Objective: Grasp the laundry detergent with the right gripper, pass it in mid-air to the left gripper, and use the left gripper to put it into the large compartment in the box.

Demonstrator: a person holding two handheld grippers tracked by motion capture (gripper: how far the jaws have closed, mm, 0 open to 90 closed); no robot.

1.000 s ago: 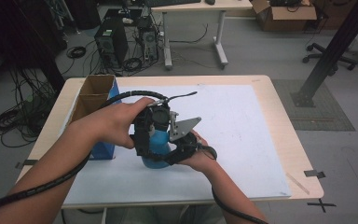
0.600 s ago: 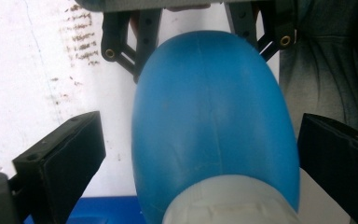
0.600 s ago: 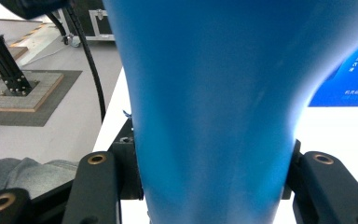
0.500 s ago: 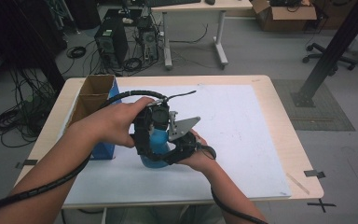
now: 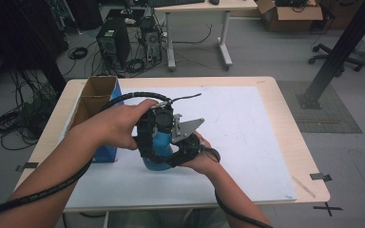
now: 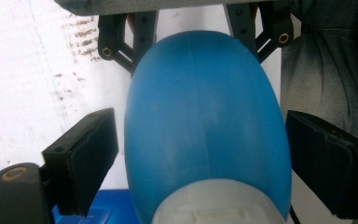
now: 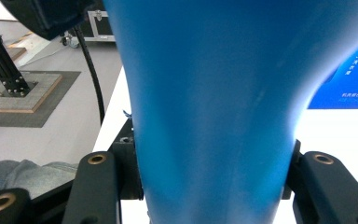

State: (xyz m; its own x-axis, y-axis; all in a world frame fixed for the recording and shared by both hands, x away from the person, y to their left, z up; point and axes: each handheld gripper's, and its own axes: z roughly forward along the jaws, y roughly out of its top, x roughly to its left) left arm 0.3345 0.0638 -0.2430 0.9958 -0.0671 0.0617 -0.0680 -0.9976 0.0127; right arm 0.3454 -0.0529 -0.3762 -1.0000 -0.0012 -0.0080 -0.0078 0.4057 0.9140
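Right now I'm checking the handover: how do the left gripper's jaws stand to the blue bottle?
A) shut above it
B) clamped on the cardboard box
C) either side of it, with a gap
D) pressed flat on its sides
C: in the left gripper view the left gripper has the blue bottle between its pads, a gap showing on each side.

floor: grey, cables [image 5: 9,124] coiled at left
table [image 5: 285,142]: light wood under a white sheet
far desk [image 5: 204,6]: white, computer towers [image 5: 111,42] beside it
right: black post [image 5: 335,52] on a mat, office chair [image 5: 335,50], cardboard box [image 5: 290,8]
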